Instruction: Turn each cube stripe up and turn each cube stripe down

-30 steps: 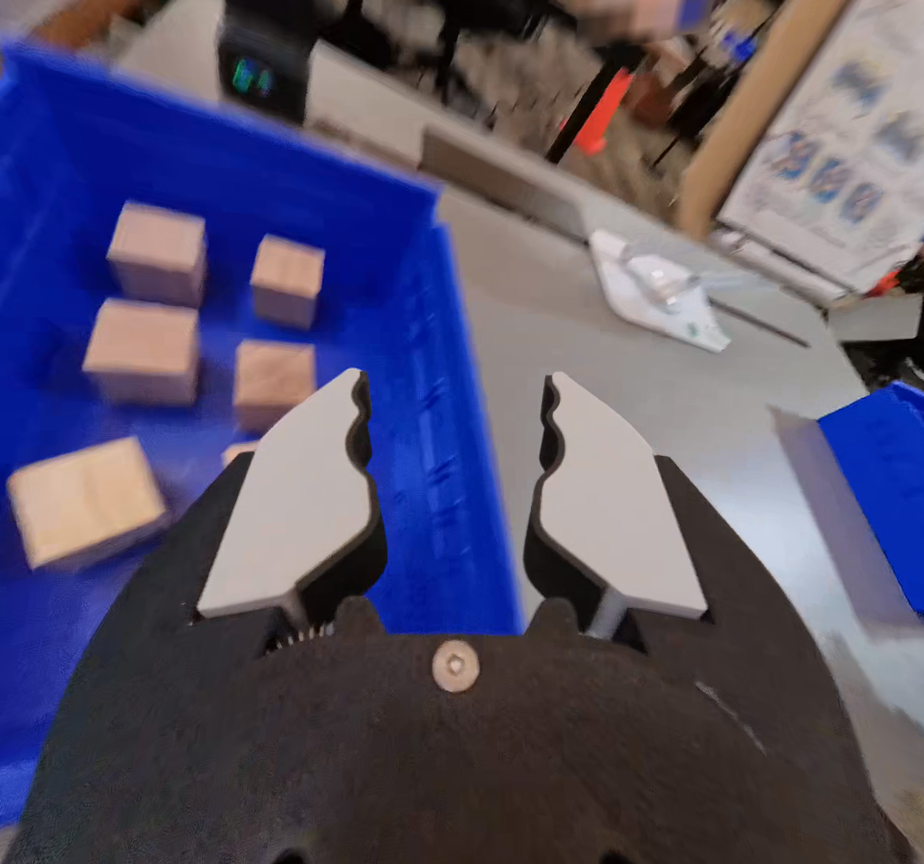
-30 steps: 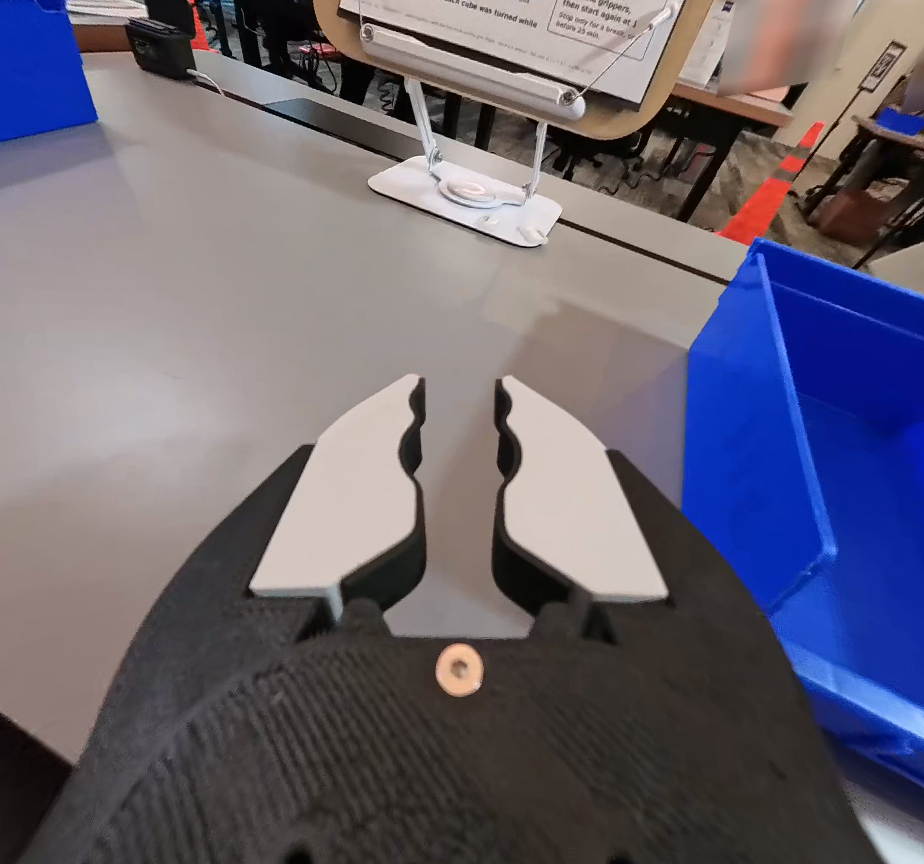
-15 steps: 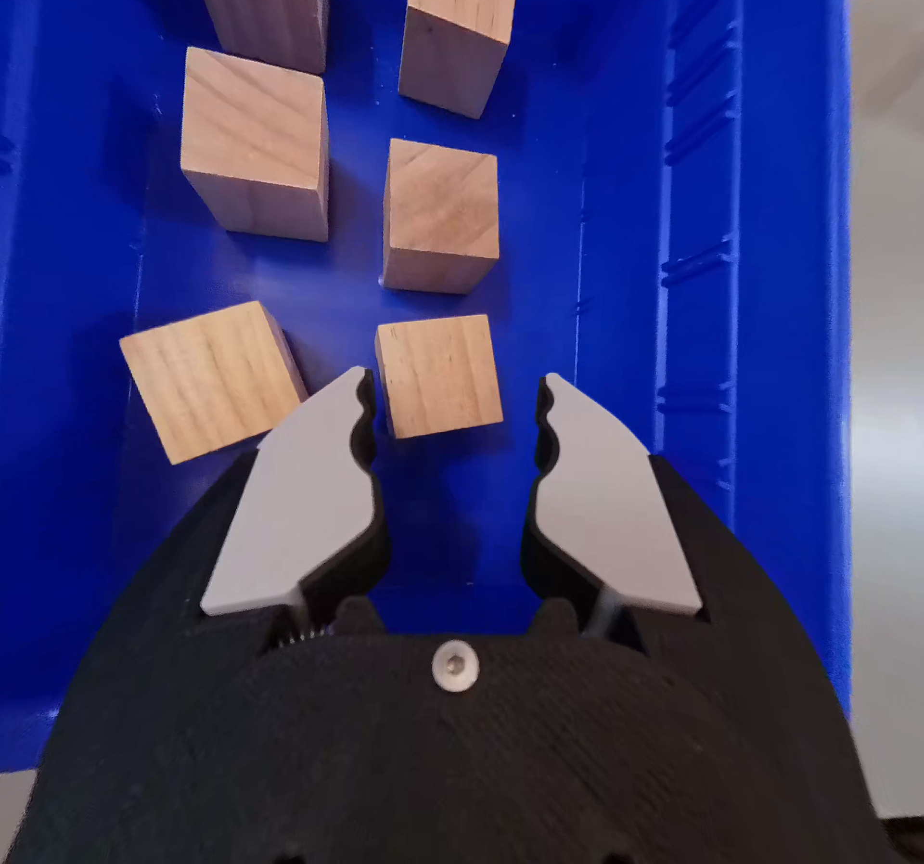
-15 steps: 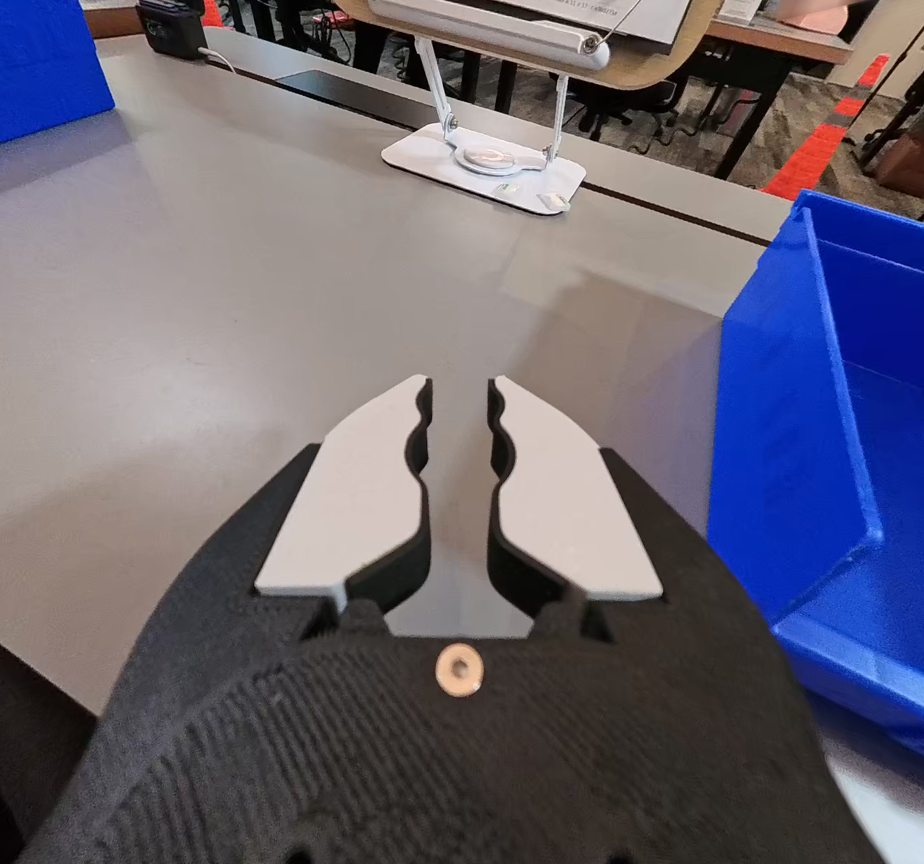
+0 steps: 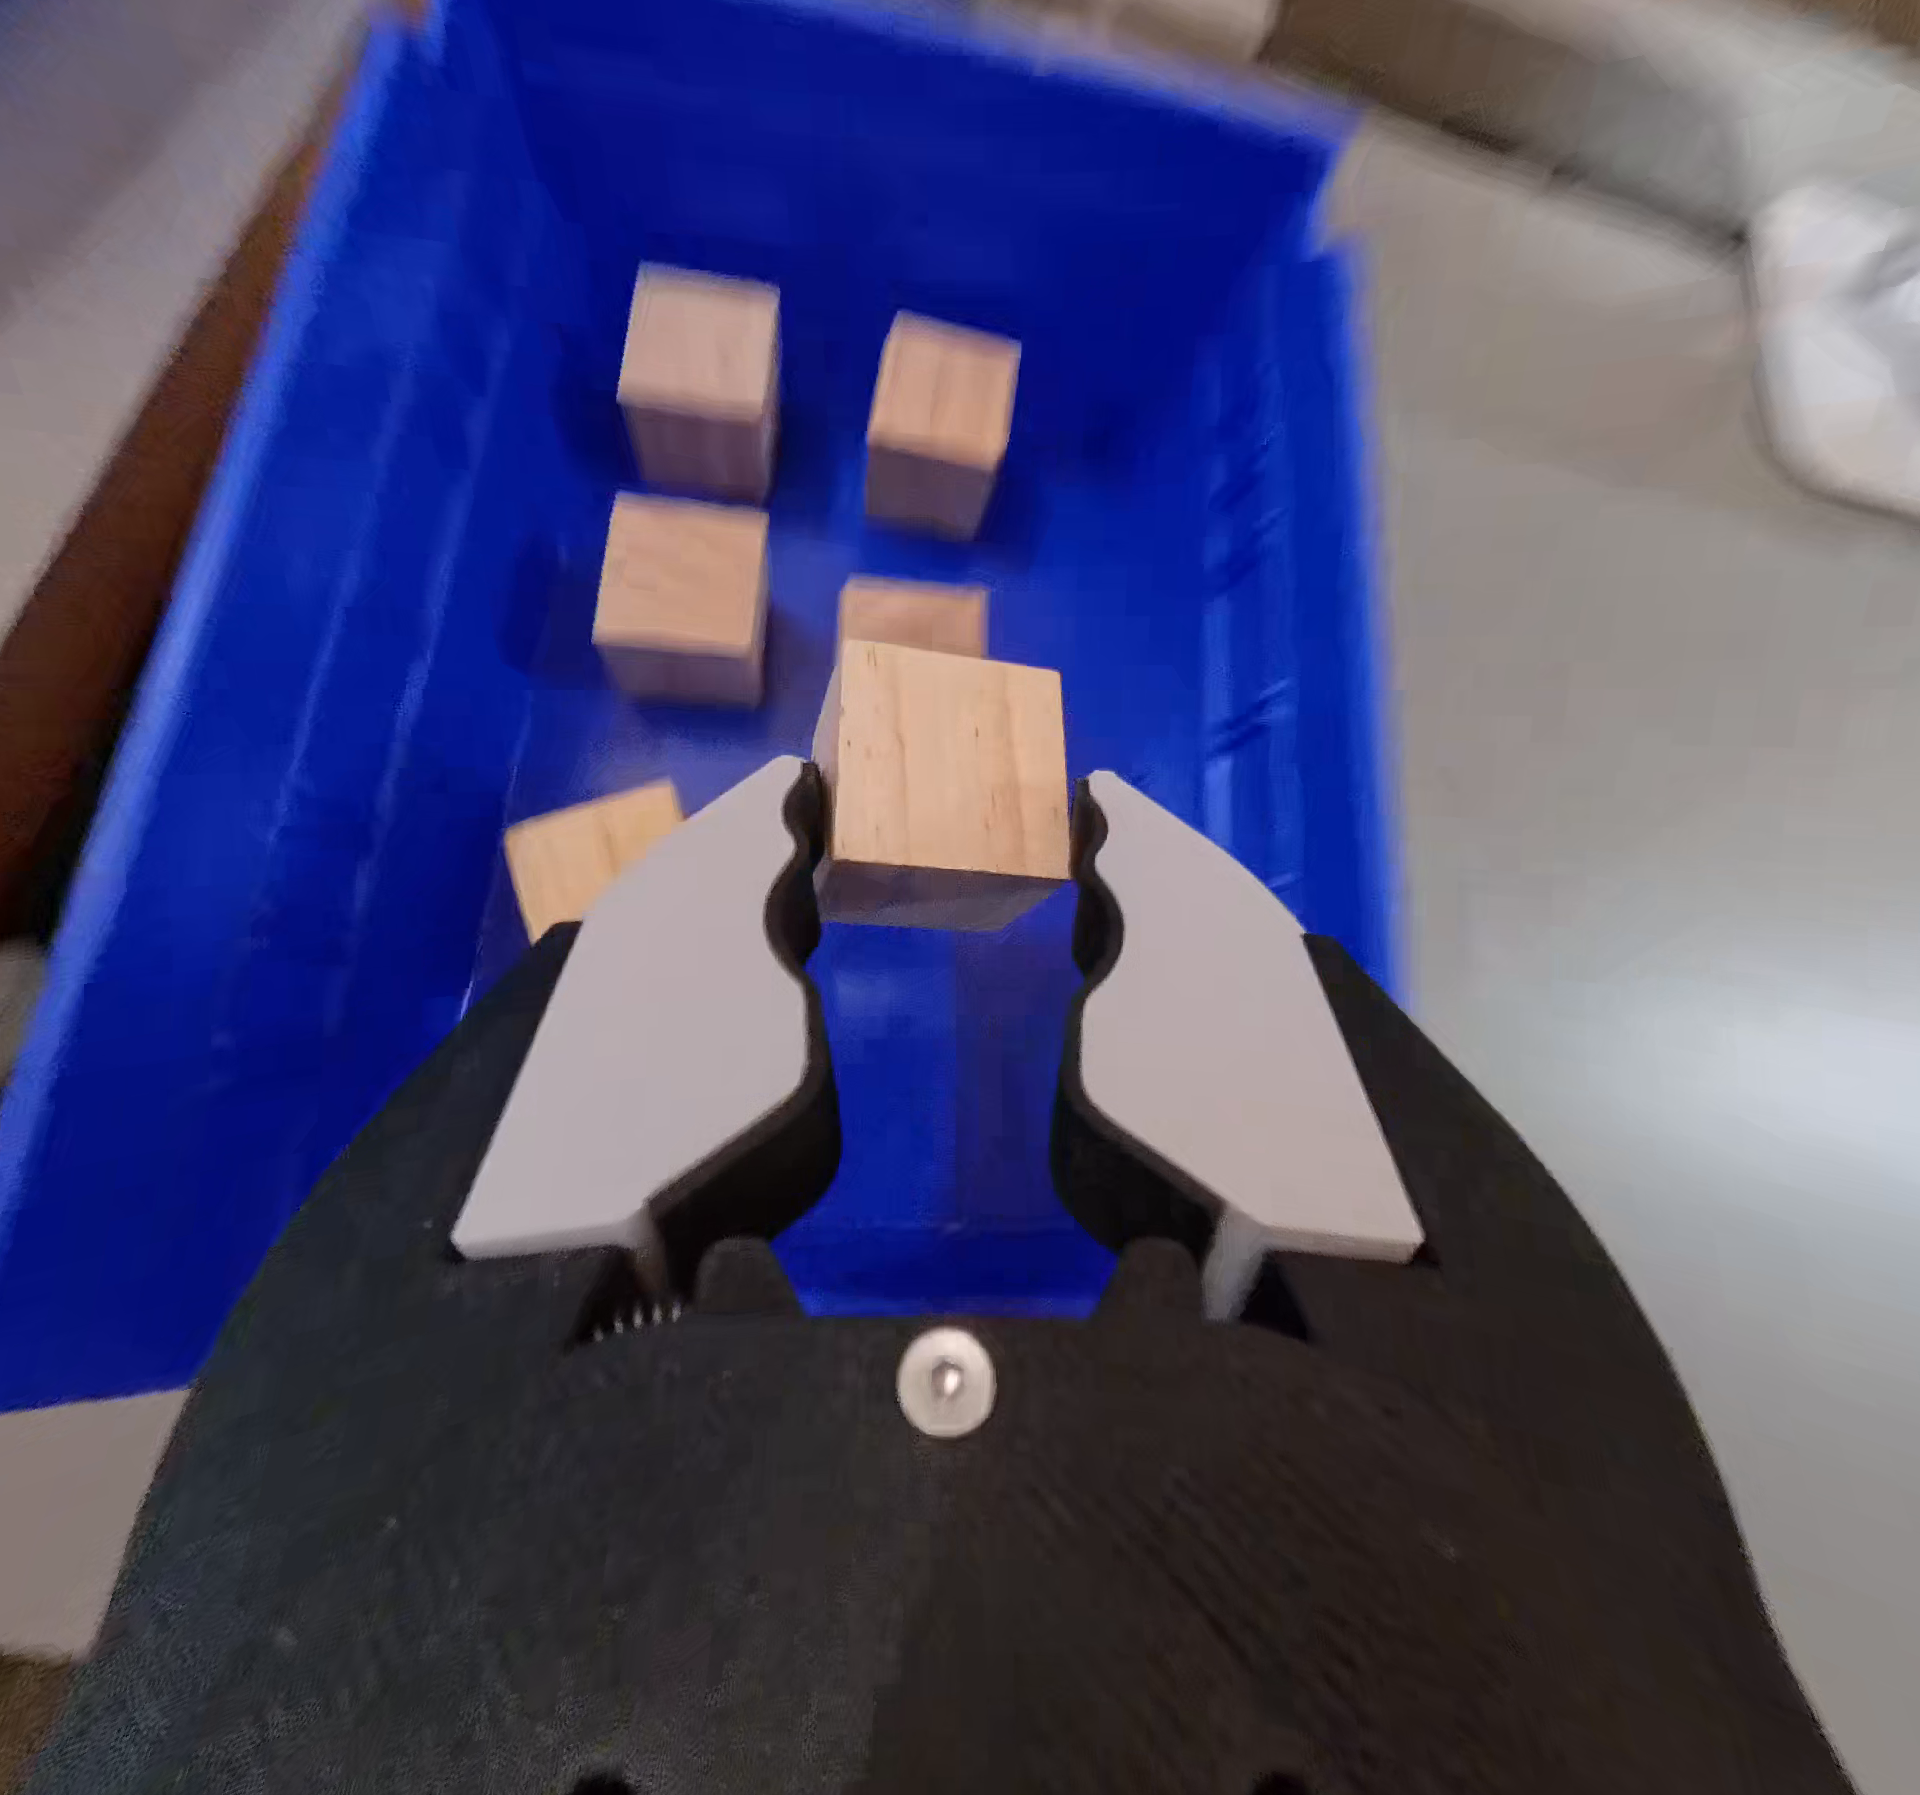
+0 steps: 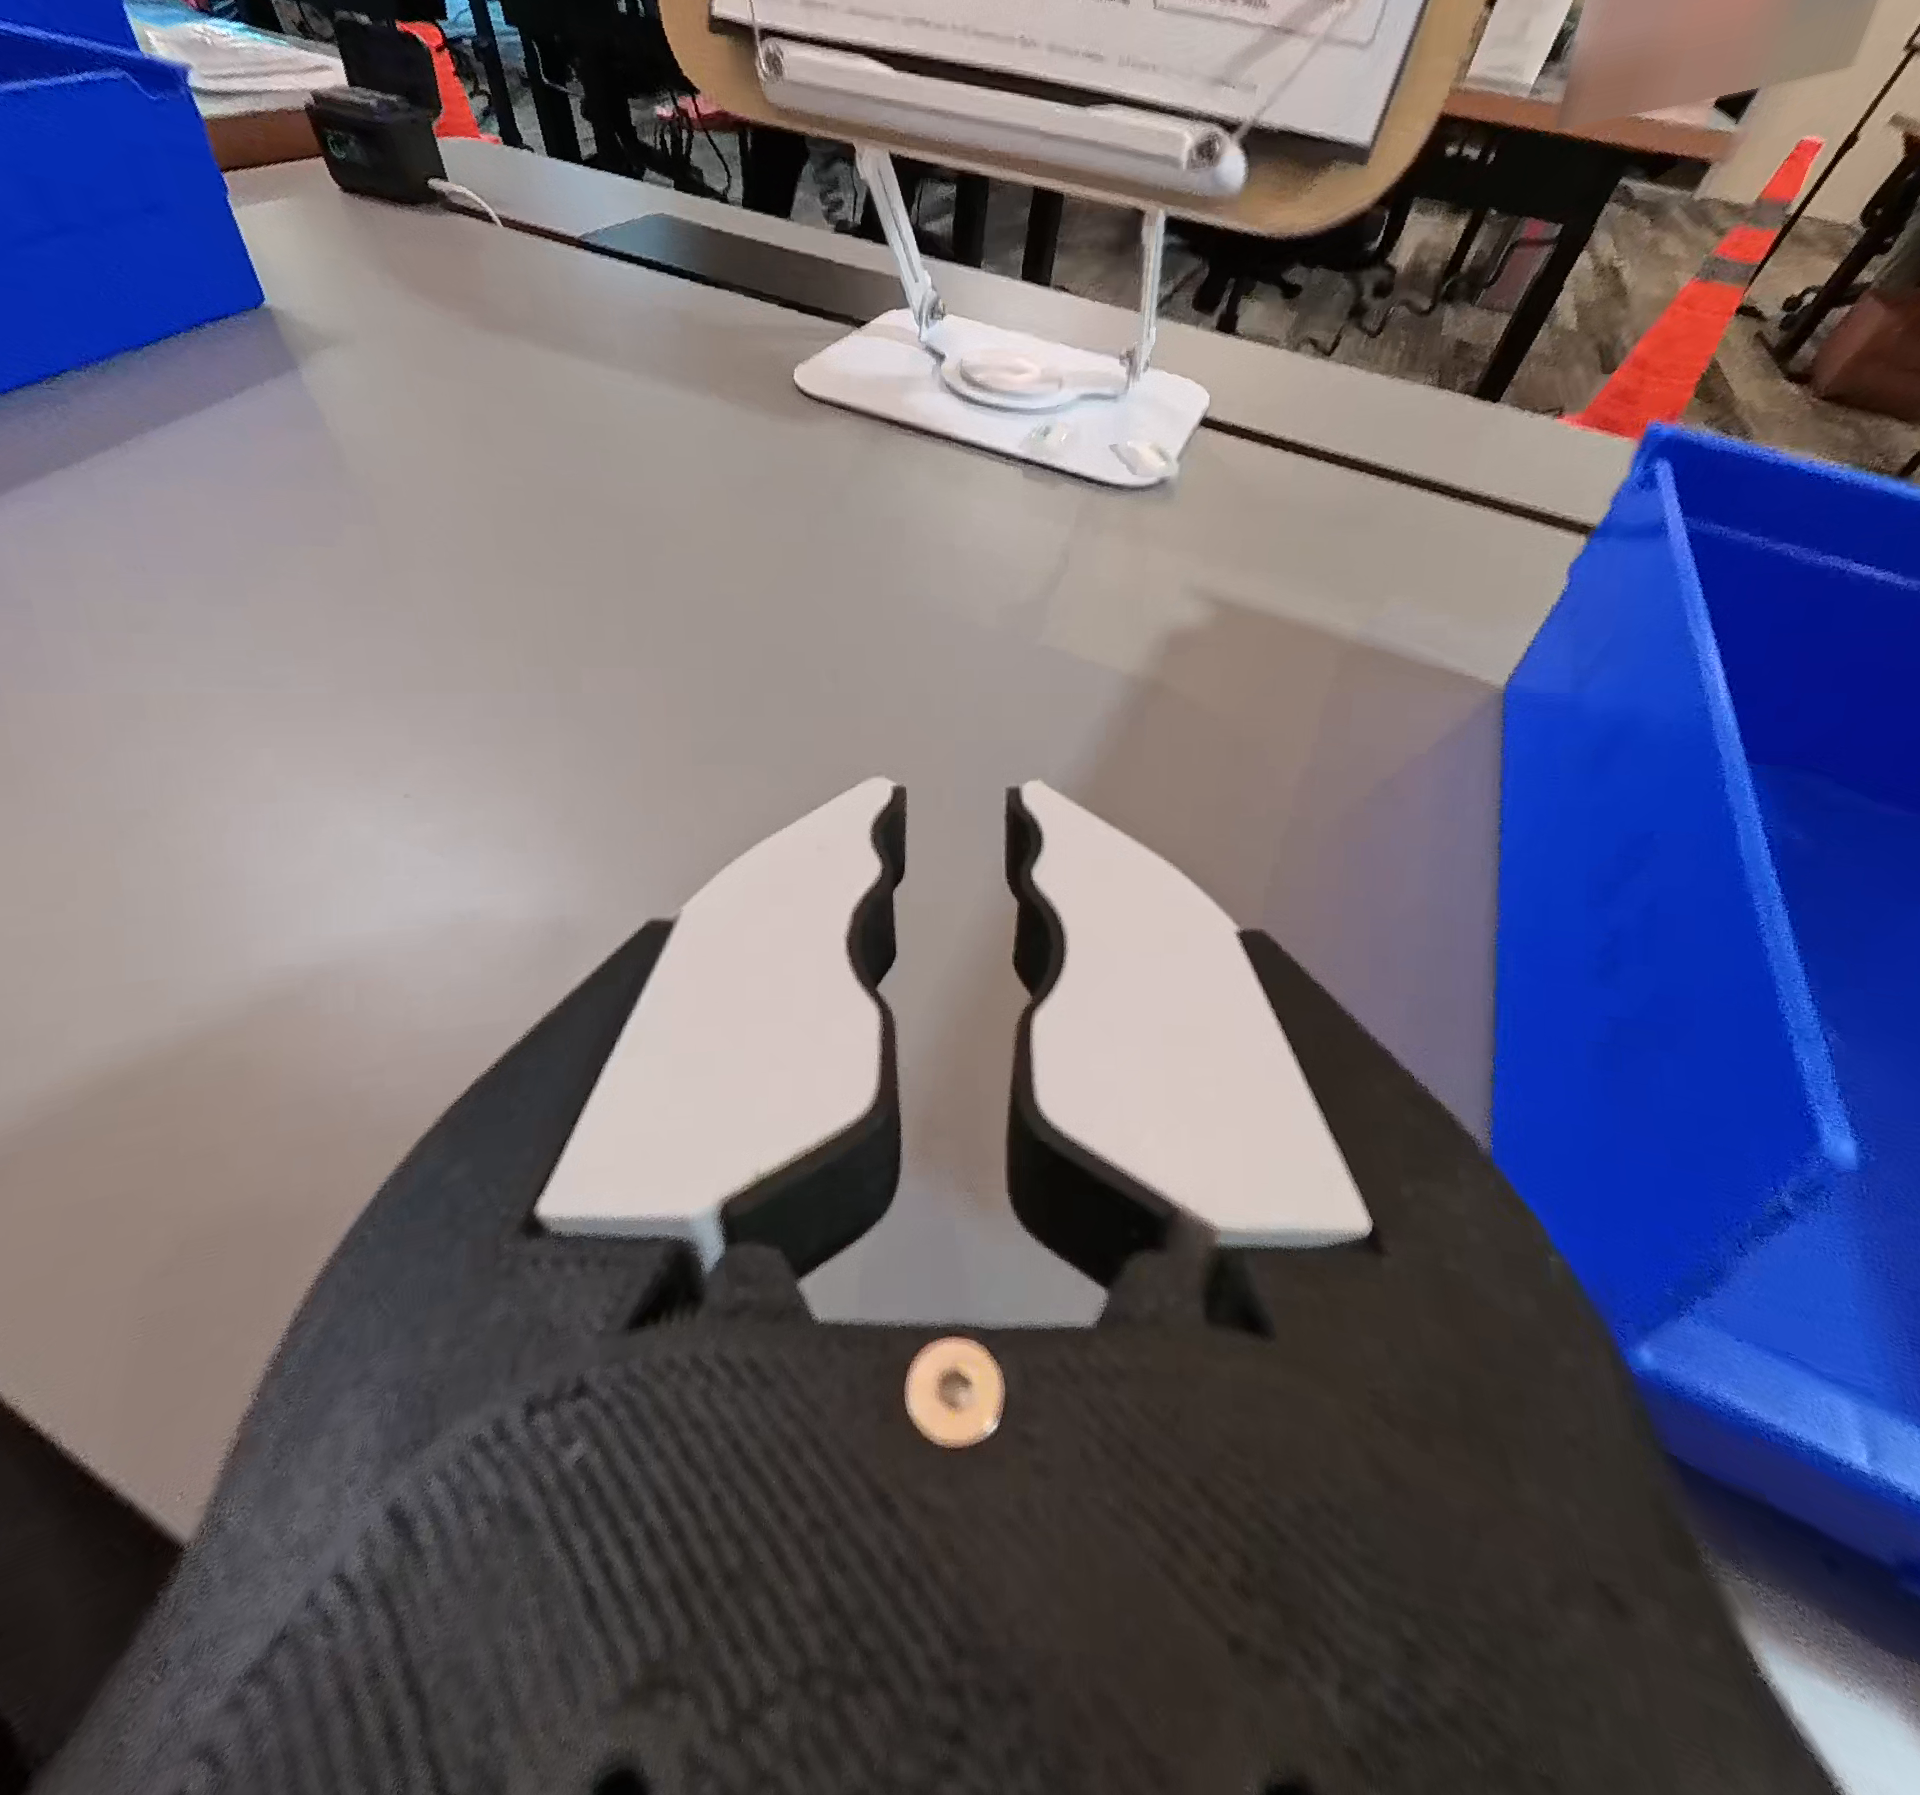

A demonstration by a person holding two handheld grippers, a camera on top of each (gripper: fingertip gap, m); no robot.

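The left tool (image 5: 943,815) grips a wooden cube (image 5: 948,777) between its fingertips, one finger on each side face, and holds it clear above the floor of the blue bin (image 5: 343,727). The faces that show are plain wood; no stripe is visible on them, so the stripe may be on a hidden face, though that cannot be told from here. Five more cubes rest in the bin: two in the far row (image 5: 698,382) (image 5: 940,420), one at mid-left (image 5: 681,592), one partly hidden just behind the held cube (image 5: 912,617), and one near left, half covered by the left finger (image 5: 587,846). This view is smeared with motion.

The right tool (image 6: 954,815) hangs idle over the grey counter (image 6: 468,665), its fingers a narrow gap apart with nothing between them. A second blue bin (image 6: 1662,914) stands to its right, and a document stand (image 6: 1003,389) sits far across the counter.

The step in hand looks like the lift and turn of one cube. Next, the cube probably needs rolling so that its striped face points the required way, likely with the right tool's help, then setting down without knocking its neighbours.
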